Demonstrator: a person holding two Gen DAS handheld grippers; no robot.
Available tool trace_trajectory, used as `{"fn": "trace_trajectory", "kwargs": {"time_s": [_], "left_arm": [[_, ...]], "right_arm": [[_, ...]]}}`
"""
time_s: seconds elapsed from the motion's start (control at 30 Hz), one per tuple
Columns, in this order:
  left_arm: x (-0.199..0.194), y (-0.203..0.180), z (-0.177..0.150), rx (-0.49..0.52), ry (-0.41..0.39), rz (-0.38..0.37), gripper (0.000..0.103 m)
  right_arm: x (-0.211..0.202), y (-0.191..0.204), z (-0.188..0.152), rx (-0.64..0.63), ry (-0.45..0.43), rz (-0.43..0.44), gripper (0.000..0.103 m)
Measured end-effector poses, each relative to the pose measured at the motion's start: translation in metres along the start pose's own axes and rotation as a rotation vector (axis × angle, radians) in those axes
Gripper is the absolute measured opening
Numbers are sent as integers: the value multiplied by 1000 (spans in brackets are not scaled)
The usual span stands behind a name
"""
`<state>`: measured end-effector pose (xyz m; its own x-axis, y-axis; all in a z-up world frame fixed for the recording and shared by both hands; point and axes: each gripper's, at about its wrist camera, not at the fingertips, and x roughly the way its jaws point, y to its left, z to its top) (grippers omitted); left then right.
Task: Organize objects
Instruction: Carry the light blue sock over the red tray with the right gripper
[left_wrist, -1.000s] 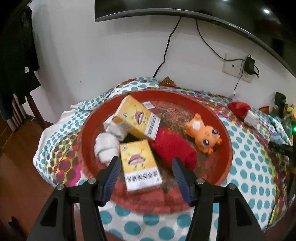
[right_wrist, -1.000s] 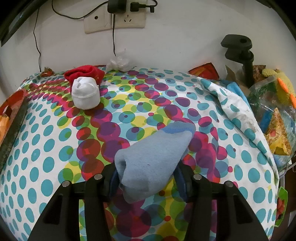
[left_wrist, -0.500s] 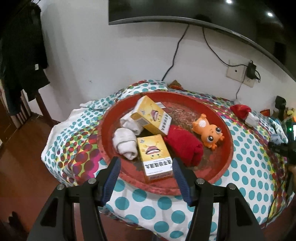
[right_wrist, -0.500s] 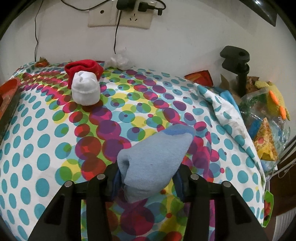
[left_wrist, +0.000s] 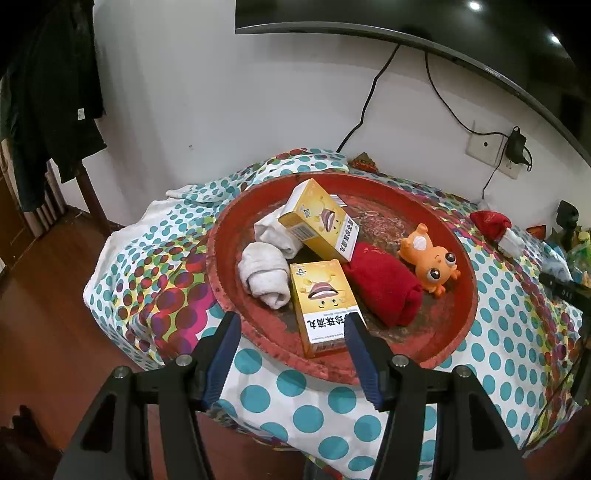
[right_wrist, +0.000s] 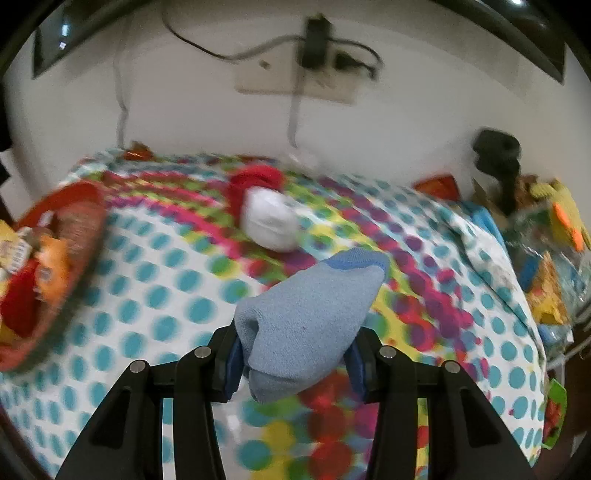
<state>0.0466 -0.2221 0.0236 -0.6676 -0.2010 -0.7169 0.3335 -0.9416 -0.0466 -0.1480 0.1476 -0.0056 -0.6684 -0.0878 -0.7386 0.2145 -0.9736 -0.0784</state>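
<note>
A round red tray (left_wrist: 461, 332) on the dotted cloth holds two yellow boxes (left_wrist: 320, 301) (left_wrist: 319, 221), rolled white socks (left_wrist: 264, 275), a rolled red sock (left_wrist: 382, 288) and an orange toy (left_wrist: 432, 258). My left gripper (left_wrist: 291, 341) hangs open above the tray's near rim, with nothing between its fingers. In the right wrist view my right gripper (right_wrist: 295, 356) is shut on a rolled light blue sock (right_wrist: 310, 310), lifted off the cloth. The red tray (right_wrist: 77, 236) shows at the left of that blurred view.
A red and white sock bundle (right_wrist: 266, 206) lies on the dotted tablecloth (right_wrist: 155, 288) near the wall. A black clamp (right_wrist: 496, 158) and bags of toys (right_wrist: 554, 258) crowd the right edge. Cables hang from a wall socket (left_wrist: 487, 147). Wooden floor (left_wrist: 44, 314) lies left of the table.
My right gripper has lifted the blue sock and swung so the red tray comes into view at the left. My left gripper has drawn back from the tray, staying open.
</note>
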Motion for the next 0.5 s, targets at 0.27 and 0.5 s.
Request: {"fn": "trace_trajectory", "kwargs": {"time_s": [0.27, 0.5], "left_arm": [[5, -1, -2, 14, 19, 13, 59], [10, 3, -3, 8, 32, 19, 59]], "right_arm": [[-29, 67, 22, -64, -47, 156, 43], [-38, 117, 21, -147, -47, 216, 43]]}}
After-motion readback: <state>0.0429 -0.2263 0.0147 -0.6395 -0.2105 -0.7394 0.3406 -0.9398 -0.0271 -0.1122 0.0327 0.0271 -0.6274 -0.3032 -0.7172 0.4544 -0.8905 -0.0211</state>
